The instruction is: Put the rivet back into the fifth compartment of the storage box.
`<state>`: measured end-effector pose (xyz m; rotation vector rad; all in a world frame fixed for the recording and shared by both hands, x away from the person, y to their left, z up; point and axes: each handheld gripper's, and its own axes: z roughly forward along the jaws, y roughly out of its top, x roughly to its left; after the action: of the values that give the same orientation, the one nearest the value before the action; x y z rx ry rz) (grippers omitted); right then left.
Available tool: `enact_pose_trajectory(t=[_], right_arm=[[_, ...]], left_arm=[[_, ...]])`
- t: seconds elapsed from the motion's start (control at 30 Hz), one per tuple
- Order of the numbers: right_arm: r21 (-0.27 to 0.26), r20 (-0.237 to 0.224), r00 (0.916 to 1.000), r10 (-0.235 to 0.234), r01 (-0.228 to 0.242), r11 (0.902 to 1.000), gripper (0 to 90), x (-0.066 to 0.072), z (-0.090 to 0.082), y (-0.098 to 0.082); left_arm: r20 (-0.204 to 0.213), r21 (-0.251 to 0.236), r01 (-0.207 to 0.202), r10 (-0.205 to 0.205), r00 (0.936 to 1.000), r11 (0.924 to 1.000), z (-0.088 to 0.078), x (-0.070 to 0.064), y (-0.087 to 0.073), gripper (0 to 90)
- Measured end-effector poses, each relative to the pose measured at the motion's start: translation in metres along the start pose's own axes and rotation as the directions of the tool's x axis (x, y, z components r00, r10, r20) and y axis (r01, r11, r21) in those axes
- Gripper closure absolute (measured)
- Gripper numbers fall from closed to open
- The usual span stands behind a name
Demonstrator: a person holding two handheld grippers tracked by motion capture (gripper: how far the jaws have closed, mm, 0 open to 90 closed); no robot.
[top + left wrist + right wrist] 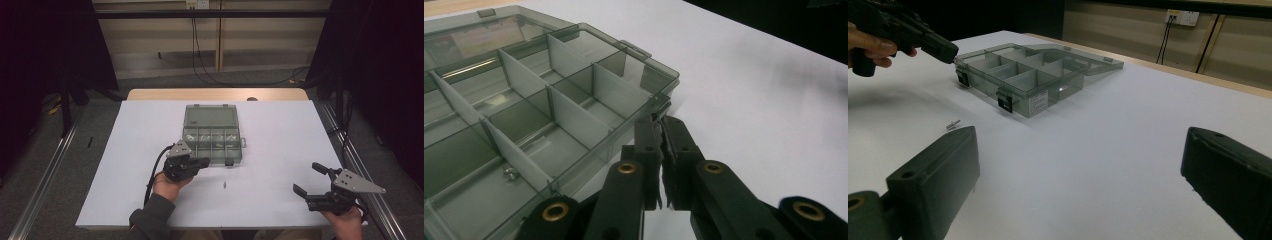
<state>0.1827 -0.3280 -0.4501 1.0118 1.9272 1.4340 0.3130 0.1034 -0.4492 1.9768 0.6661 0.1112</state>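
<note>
The left gripper [202, 163], jaws closed and empty, is hovering near the open smoky-grey plastic compartment box [212, 134]; it should reopen before descending squarely over the small metal screw [225, 184]. The right gripper [311, 180] is waiting open.

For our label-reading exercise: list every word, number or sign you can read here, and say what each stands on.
No text can be read.
White sticker on the box front wall: print too small and blurred.
Wall socket: no readable marking.

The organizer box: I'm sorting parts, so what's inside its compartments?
Organizer box: small metal pieces lie in several compartments; glare and dividers hide details.
</note>
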Motion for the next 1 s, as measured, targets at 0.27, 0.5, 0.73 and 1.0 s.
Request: enact_pose_trajectory(t=[0.27,0.5,0.73,1.0], right_arm=[[0.0,0.002,1.0,0.0,0.0,1.0,2.1,0.0,0.0,0.0],[0.0,0.001,1.0,-0.001,0.001,1.0,2.1,0.0,0.0,0.0],[0.0,0.001,1.0,-0.001,0.001,1.0,2.1,0.0,0.0,0.0],[0.001,0.002,1.0,0.0,0.0,1.0,2.2,0.0,-0.001,0.0]], left_arm=[[-0.018,-0.019,0.019,-0.019,0.9997,0.9997,-0.004,0.007,0.001,86.6],[-0.032,-0.035,0.029,-0.03,0.999,0.999,-0.007,0.011,0.001,86.6],[-0.046,-0.04,0.028,-0.03,0.9985,0.9988,-0.01,0.014,0.003,86.6],[-0.067,-0.06,0.038,-0.042,0.9968,0.9975,-0.014,0.02,0.004,86.6]])
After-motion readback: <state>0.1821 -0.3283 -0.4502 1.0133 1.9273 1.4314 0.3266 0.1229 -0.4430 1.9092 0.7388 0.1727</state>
